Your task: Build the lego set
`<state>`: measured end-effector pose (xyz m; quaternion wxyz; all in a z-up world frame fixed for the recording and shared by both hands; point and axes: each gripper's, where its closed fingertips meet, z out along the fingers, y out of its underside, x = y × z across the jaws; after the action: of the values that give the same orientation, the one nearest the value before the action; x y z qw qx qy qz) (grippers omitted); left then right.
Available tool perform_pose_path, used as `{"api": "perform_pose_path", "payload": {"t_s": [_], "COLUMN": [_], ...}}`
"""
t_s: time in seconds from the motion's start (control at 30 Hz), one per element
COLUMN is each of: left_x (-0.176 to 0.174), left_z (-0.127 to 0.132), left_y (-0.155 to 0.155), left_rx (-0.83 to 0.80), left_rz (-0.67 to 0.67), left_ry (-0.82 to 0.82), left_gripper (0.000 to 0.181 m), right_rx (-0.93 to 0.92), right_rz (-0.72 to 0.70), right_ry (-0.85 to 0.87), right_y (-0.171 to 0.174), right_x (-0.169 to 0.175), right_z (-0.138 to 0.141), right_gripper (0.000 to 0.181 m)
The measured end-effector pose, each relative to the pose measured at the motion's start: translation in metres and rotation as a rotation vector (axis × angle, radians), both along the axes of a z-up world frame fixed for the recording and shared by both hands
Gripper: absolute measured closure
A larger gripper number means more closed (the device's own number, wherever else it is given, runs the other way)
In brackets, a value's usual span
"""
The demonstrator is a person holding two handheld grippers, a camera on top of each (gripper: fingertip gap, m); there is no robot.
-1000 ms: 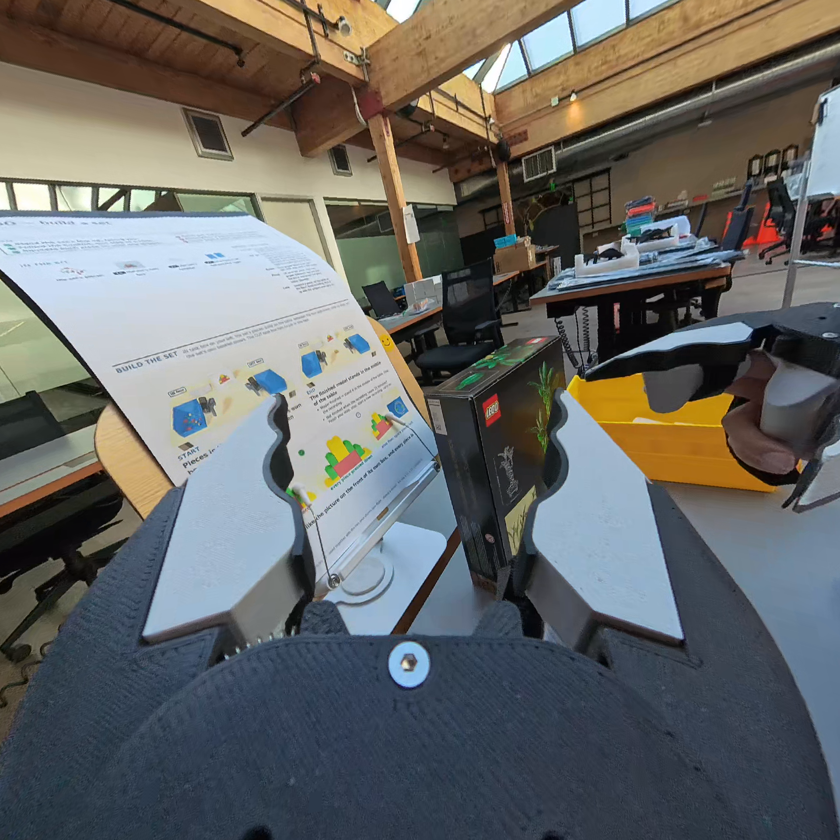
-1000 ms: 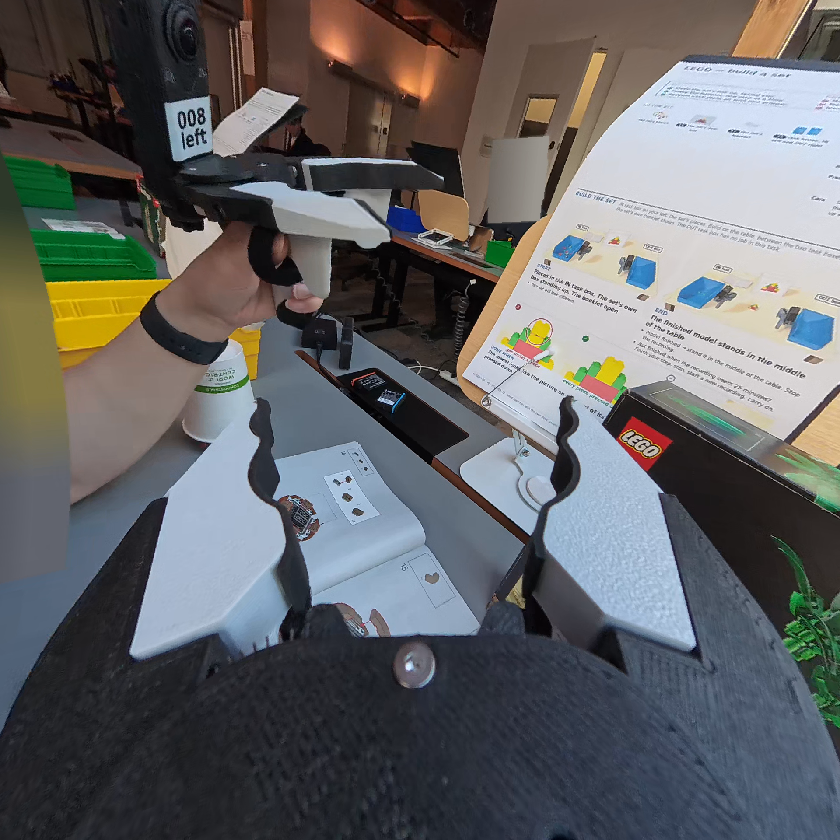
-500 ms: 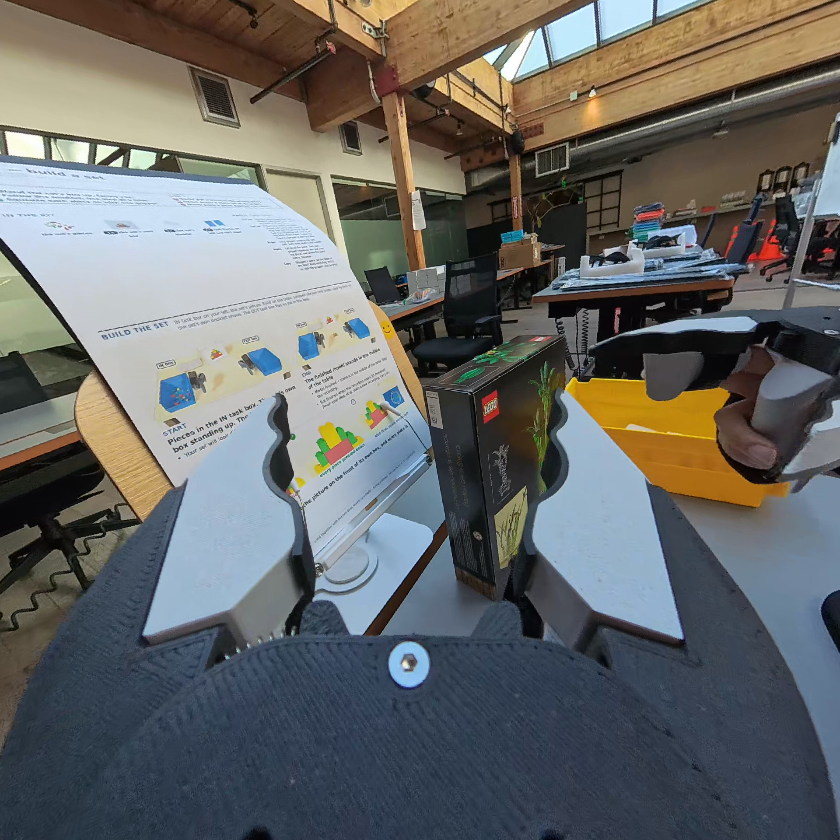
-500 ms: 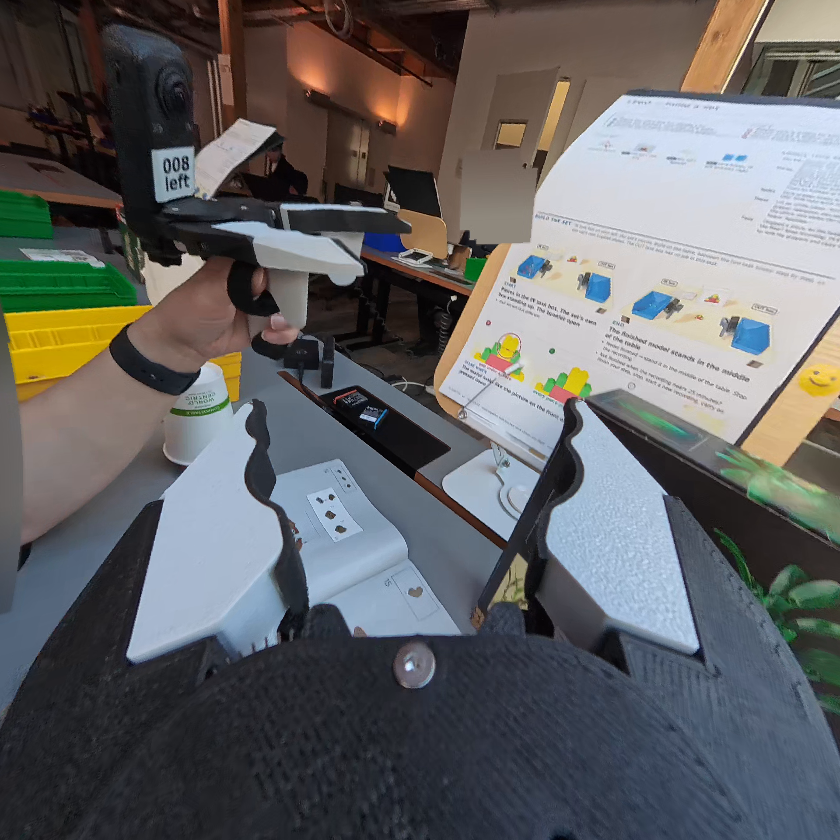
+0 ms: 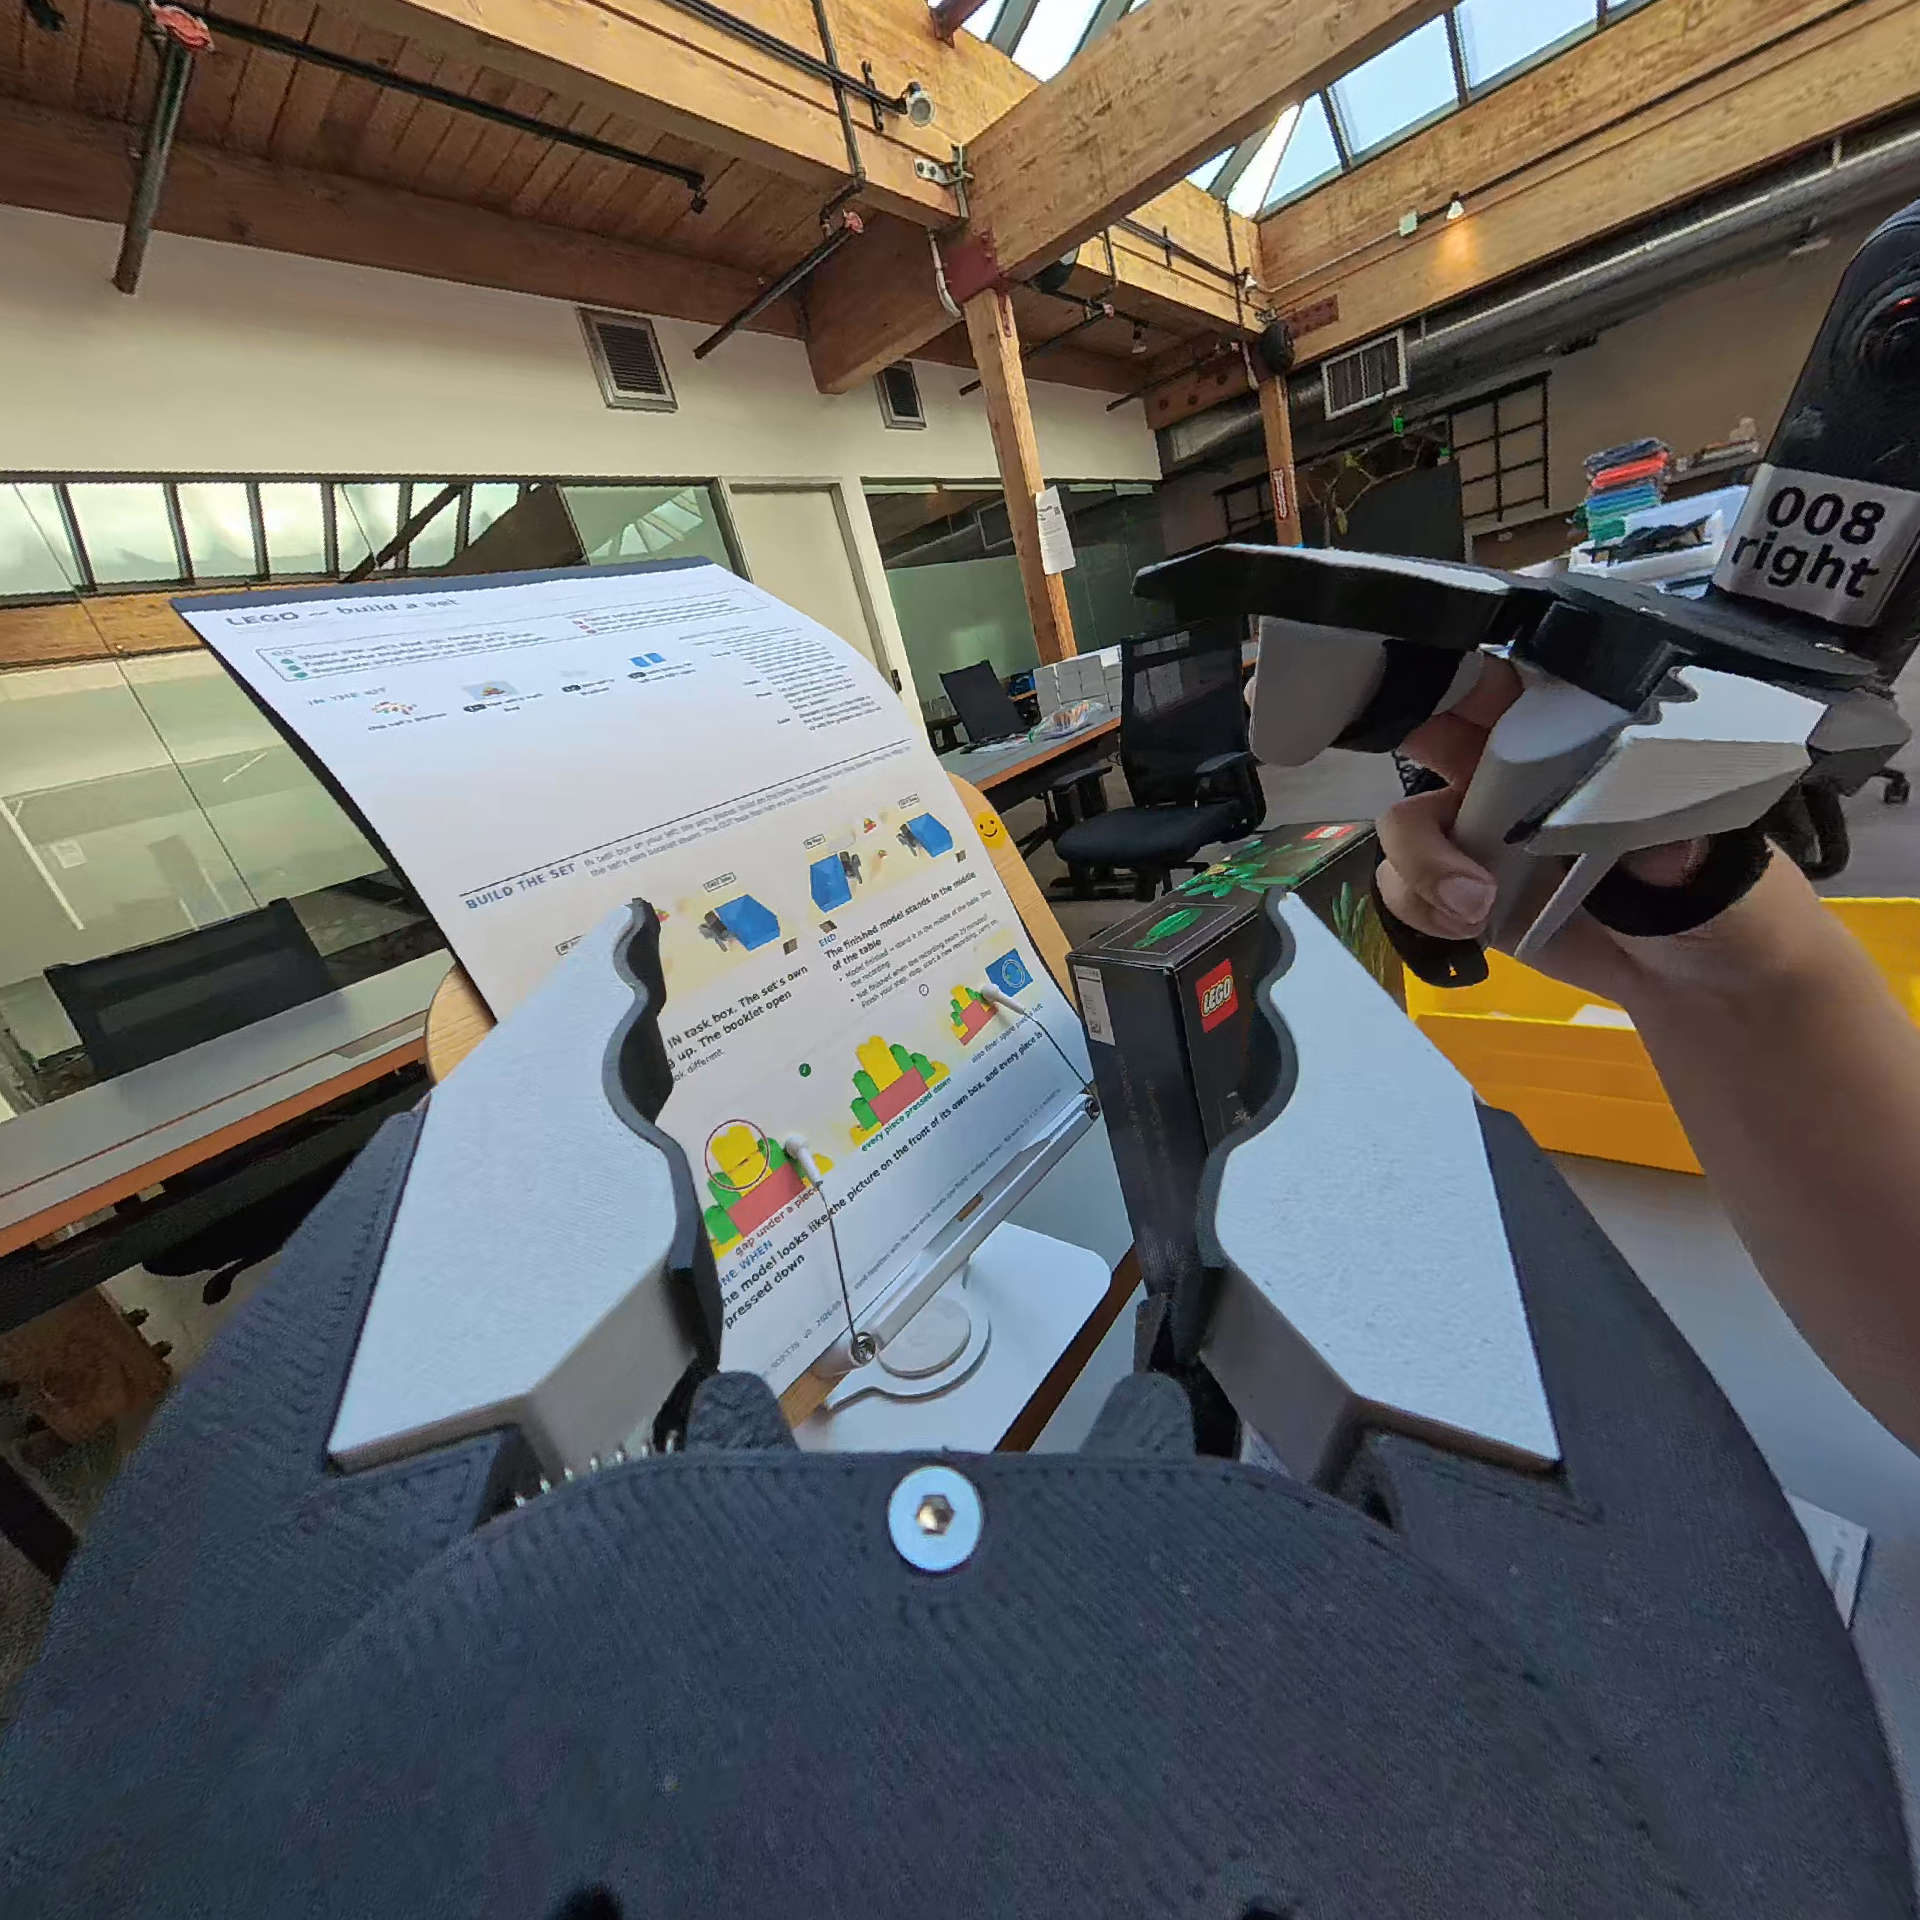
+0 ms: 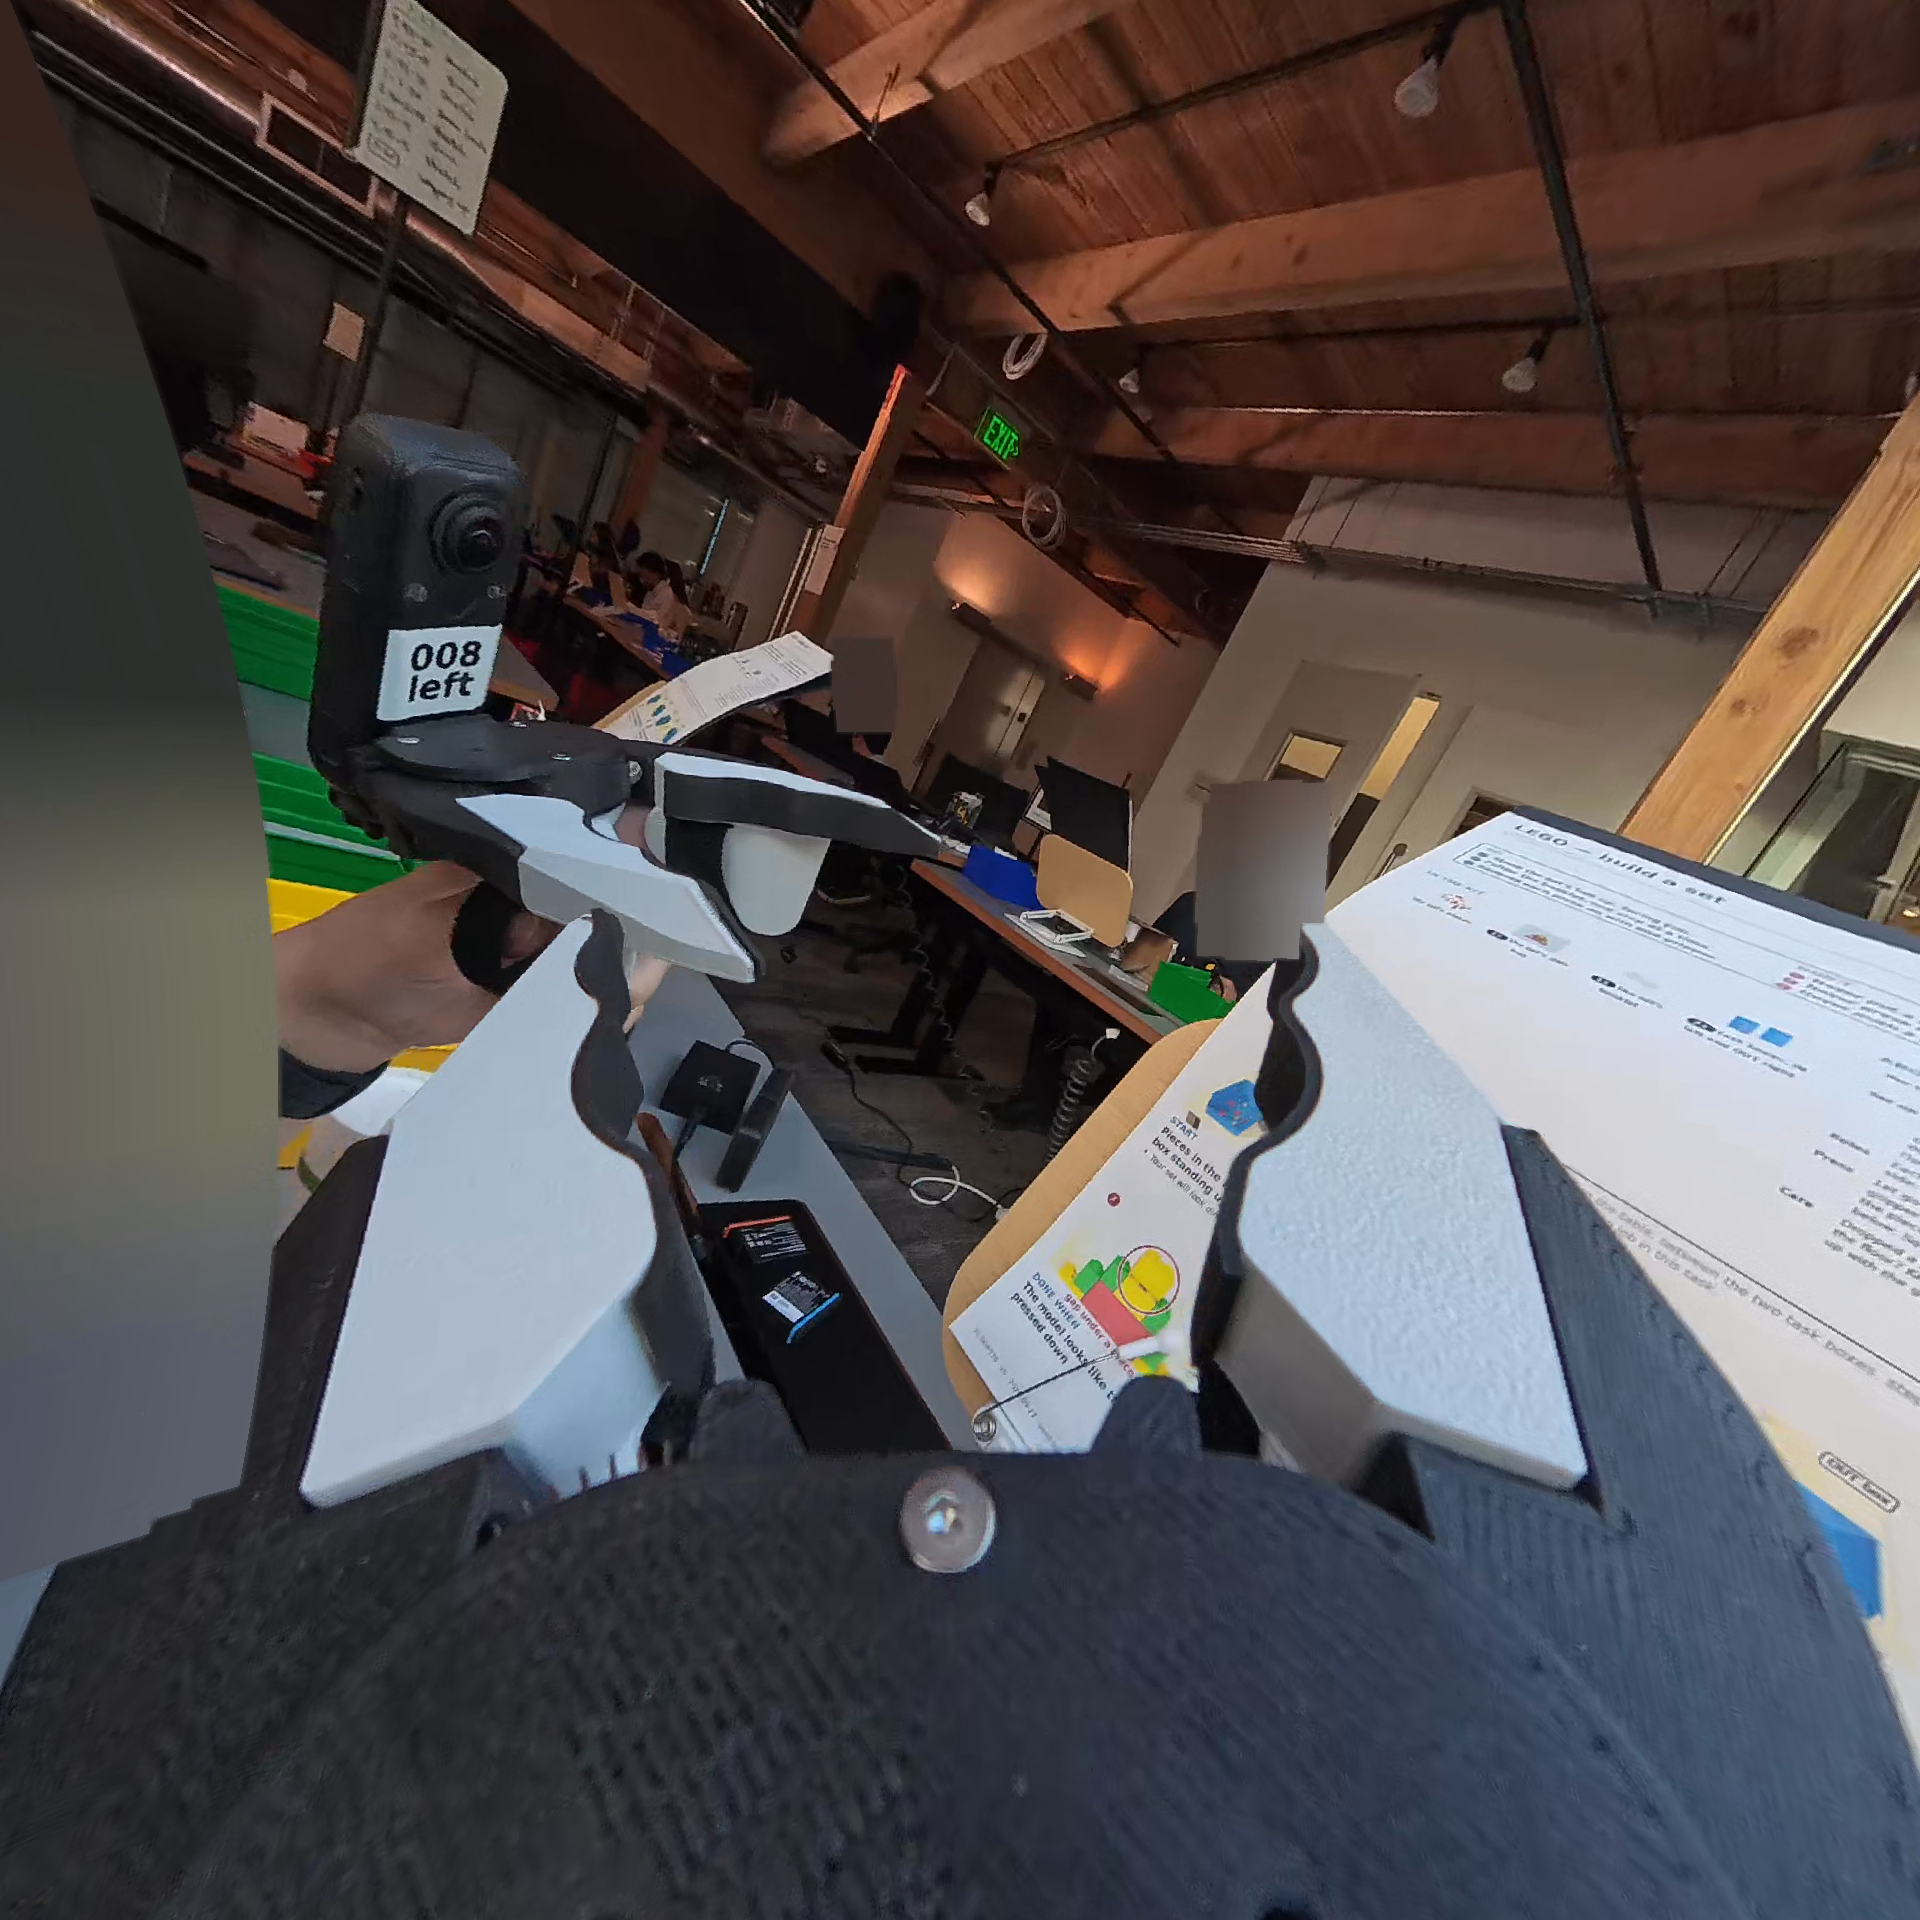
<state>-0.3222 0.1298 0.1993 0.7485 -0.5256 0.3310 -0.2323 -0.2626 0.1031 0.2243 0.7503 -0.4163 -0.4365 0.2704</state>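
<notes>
The black Lego box [image 5: 1169, 1008] stands upright on the grey table, just beyond my left gripper's right finger. My left gripper [image 5: 961, 920] is open and empty, held in the air facing the instruction sheet [image 5: 665, 821] on its white stand. My right gripper [image 6: 945, 956] is open and empty, raised and tilted up, with the same sheet [image 6: 1579, 1049] to its right. A hand [image 5: 1455, 883] holds the right gripper's grip at the upper right of the left wrist view. No loose bricks or booklet are in view.
A yellow bin [image 5: 1548, 1060] sits on the table behind the box. A black device [image 6: 800, 1320] with a cable lies on the table edge under the right gripper. Green bins [image 6: 265, 665] stand at the far left. Desks and office chairs fill the room behind.
Both grippers have risen and tilted up. The open booklet and Lego box have dropped out of the right wrist view. The right gripper now sits higher and closer in the left wrist view.
</notes>
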Motion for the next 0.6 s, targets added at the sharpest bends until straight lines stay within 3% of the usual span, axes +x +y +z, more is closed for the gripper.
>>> {"api": "perform_pose_path", "payload": {"t_s": [0.27, 0.43, 0.6], "left_x": [0.012, 0.022, 0.023], "left_z": [-0.017, -0.045, -0.048], "left_y": [0.011, 0.013, 0.014], "left_rx": [-0.028, -0.086, -0.149], "left_rz": [-0.053, -0.081, -0.091], "left_ry": [0.032, 0.070, 0.027], "left_gripper": [0.068, 0.066, 0.066], "right_rx": [-0.095, -0.111, -0.173], "right_rz": [-0.006, -0.069, -0.074], "right_ry": [0.050, -0.030, -0.053], "right_y": [0.022, 0.029, 0.033], "right_x": [0.008, 0.002, 0.004], "right_z": [-0.020, -0.040, -0.055], "right_gripper": [0.058, 0.055, 0.054]}}
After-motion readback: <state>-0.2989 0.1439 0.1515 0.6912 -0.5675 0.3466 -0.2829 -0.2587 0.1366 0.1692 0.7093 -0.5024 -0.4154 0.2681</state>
